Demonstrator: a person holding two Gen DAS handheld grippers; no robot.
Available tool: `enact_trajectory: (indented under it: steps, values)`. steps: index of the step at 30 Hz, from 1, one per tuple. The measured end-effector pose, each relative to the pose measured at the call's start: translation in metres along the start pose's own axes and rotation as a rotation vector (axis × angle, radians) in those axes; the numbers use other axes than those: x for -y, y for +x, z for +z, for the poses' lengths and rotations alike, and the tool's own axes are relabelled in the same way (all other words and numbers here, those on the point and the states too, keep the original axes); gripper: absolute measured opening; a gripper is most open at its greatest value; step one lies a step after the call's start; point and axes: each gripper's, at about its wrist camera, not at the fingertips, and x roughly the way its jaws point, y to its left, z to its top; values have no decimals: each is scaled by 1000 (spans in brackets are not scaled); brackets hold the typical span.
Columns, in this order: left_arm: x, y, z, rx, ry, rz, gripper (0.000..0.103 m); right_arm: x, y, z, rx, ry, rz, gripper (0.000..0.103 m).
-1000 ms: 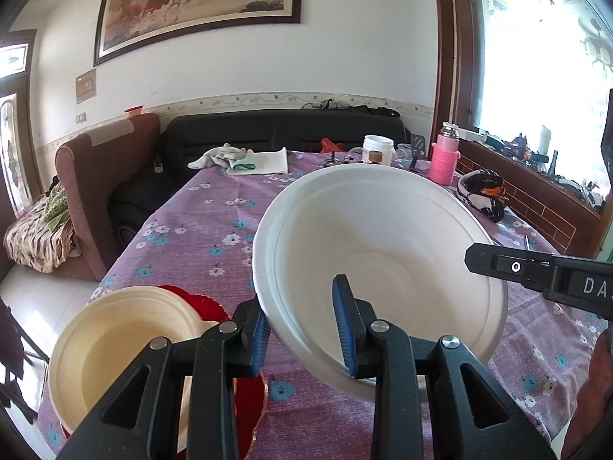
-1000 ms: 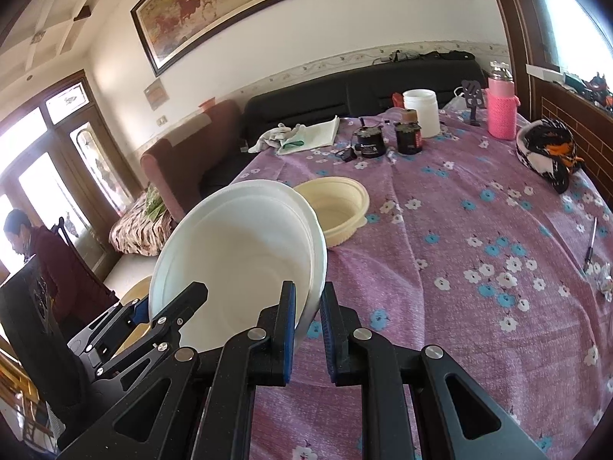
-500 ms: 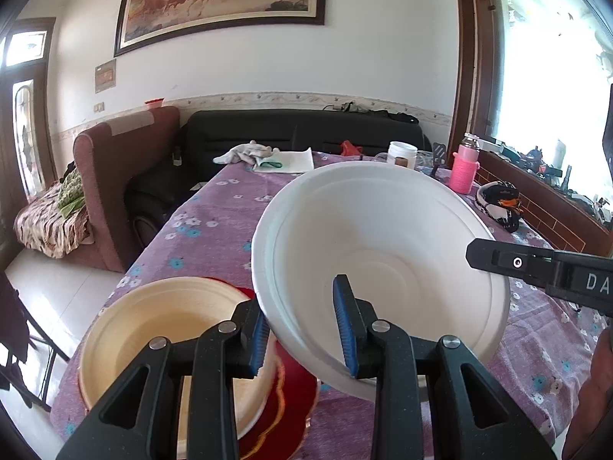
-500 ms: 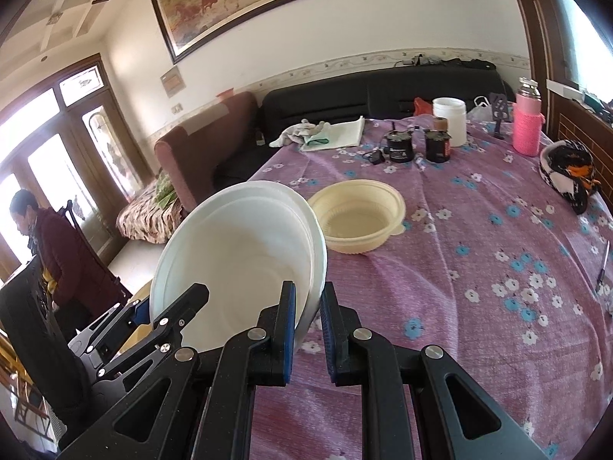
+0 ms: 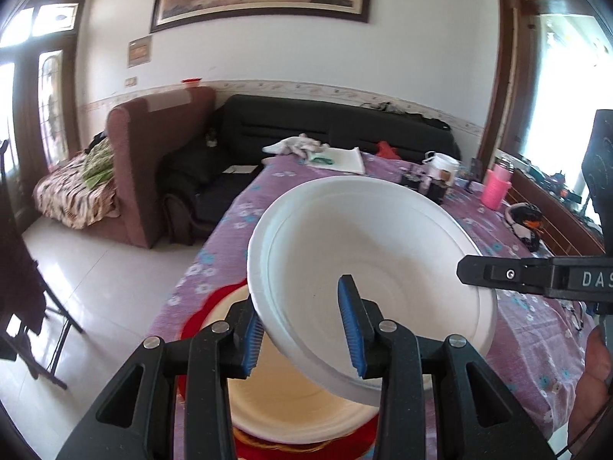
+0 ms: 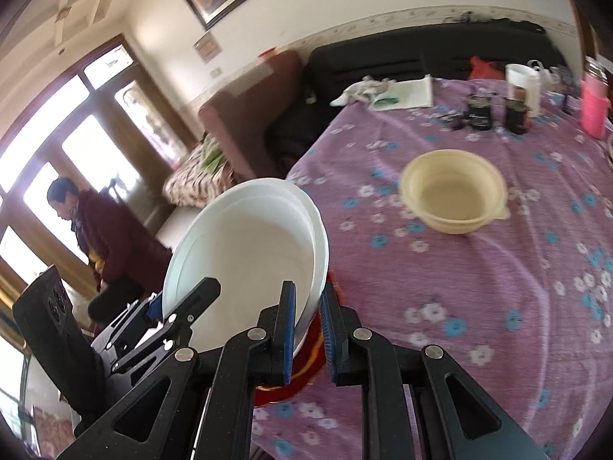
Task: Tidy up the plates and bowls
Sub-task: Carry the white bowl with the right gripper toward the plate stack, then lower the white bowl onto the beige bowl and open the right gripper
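Beyond grippers, cream bowl [image 6: 454,195] sat alone on purple cloth [image 6: 498,287]; jars [image 6: 479,115], pink bottle [image 6: 593,109] further back. Below white bowl [image 5: 367,280]: cream plate [image 5: 291,410] on red plate [image 5: 199,318]. Left gripper [image 5: 304,331] and right gripper [image 6: 308,326] both clamped white bowl's rim, tilted, raised. Sofa [image 5: 329,126] behind.

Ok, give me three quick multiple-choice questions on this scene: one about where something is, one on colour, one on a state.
1. The white bowl is:
A. above the cream dish on the red plate
B. on the sofa
C. on the floor

2. The lone bowl on the tablecloth is:
A. blue
B. cream
C. black

3. The white bowl is gripped by:
A. no gripper
B. left gripper only
C. both, with the right gripper

Answers: 1 A, it hangs tilted over that stack. 2 B, pale yellow. 3 C, each gripper's fingers straddle its rim.
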Motion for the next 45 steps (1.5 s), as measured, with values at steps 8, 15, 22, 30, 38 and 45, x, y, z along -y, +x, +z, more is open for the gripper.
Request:
enact_trajectory:
  steps: [8, 15, 22, 30, 38, 45]
  values:
    - [-29, 9, -10, -59, -47, 43, 35, -23, 37, -3, -99, -24, 31, 16]
    - [-42, 21, -20, -109, -73, 40, 35, -21, 57, -12, -173, -8, 33, 17]
    - [-41, 25, -23, -118, -70, 55, 35, -18, 63, -18, -194, -2, 27, 18]
    - [-41, 25, -24, -116, -66, 63, 41, -21, 57, -21, -200, -18, 45, 20]
    - [-42, 15, -21, -73, -59, 94, 64, -8, 32, -17, -138, -4, 58, 20]
    - [-30, -3, -9, -7, -52, 75, 64, 36, 2, -10, -65, 83, 16, 20]
